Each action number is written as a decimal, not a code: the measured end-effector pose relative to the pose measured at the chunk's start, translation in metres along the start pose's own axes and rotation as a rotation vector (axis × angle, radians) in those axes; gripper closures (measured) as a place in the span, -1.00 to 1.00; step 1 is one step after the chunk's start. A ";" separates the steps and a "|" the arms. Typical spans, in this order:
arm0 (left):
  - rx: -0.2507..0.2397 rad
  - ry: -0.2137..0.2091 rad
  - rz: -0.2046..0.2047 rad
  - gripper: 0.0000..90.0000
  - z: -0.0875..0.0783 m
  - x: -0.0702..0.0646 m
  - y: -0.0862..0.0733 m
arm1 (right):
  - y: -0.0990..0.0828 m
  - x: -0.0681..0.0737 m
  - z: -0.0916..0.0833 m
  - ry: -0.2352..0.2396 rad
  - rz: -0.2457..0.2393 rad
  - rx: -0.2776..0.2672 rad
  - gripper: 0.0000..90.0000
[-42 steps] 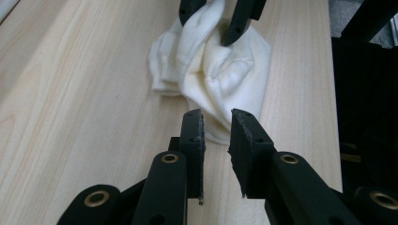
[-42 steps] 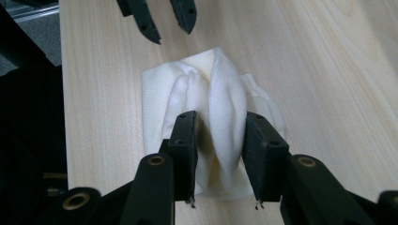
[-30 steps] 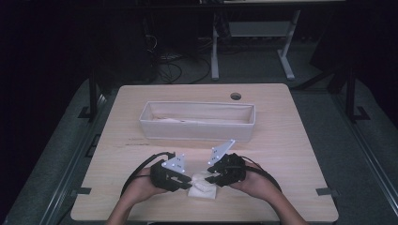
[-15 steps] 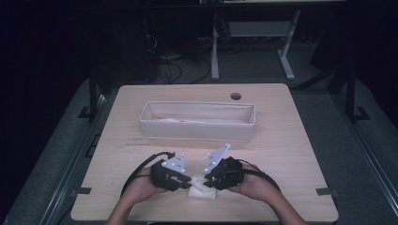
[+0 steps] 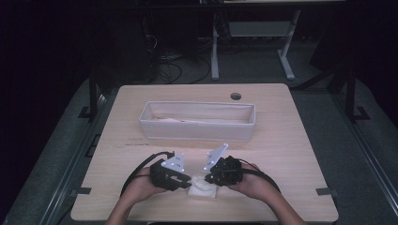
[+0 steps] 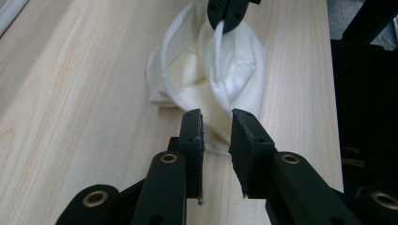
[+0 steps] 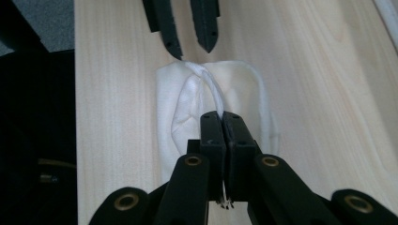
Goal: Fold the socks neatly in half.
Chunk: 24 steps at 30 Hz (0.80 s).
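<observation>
Both hands are drifting slightly nearer. Right gripper (image 7: 220, 123) is pinching a cloth (image 6: 206, 75) fold, lower centre of the high view; left gripper (image 6: 217, 133) is hovering spread. Folding barely begun.

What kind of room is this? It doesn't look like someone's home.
Probably a lab or workshop set up for recording. A bare wooden table stands on grey carpet, cables lie on the floor behind it, metal stand legs rise beyond, and the surroundings are dark.
</observation>
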<state>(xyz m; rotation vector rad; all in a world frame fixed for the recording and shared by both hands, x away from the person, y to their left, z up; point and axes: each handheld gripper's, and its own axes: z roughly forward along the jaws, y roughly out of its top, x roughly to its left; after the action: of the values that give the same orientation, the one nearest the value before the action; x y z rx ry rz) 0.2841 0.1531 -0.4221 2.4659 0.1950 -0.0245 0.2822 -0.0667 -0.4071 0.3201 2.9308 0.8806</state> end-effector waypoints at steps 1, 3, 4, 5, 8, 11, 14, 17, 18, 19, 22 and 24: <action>0.003 0.000 0.003 0.65 0.000 0.000 0.000 | 0.000 -0.001 0.000 -0.006 -0.001 0.002 0.94; 0.005 0.000 0.005 0.65 0.000 0.000 0.000 | -0.001 -0.002 0.002 -0.021 0.014 0.007 0.94; 0.006 0.000 0.006 0.65 0.000 0.000 0.000 | -0.002 -0.004 0.002 -0.028 0.018 0.010 0.94; 0.007 -0.002 0.006 0.65 0.000 0.000 0.000 | -0.002 -0.004 0.003 -0.032 0.022 0.011 0.94; 0.006 -0.004 0.006 0.65 0.000 0.000 0.000 | -0.001 -0.006 0.002 -0.043 0.033 0.003 0.94; 0.007 -0.004 0.009 0.65 -0.001 0.001 0.000 | 0.000 -0.004 0.000 -0.041 0.031 -0.004 0.94; 0.006 -0.003 0.010 0.65 -0.001 0.000 0.000 | 0.000 -0.002 -0.003 -0.043 0.030 -0.011 0.94; 0.007 0.000 0.017 0.65 -0.001 0.000 0.001 | 0.001 -0.004 -0.005 -0.052 0.041 -0.018 0.93; 0.009 0.000 0.018 0.65 -0.001 0.000 0.001 | 0.000 -0.005 -0.004 -0.066 0.044 -0.013 0.93; 0.008 0.000 0.016 0.65 -0.001 0.000 0.001 | 0.000 -0.007 -0.002 -0.070 0.050 -0.009 0.93; 0.008 0.001 0.017 0.65 -0.002 0.000 0.001 | 0.000 -0.011 0.005 -0.082 0.060 0.006 0.93; 0.009 -0.001 0.020 0.65 -0.002 0.000 0.002 | 0.001 -0.012 0.008 -0.095 0.073 0.016 0.93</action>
<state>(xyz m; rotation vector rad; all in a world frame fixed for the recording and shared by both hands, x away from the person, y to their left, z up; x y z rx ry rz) 0.2840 0.1529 -0.4199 2.4764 0.1701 -0.0187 0.2952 -0.0642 -0.4137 0.4595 2.8572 0.8266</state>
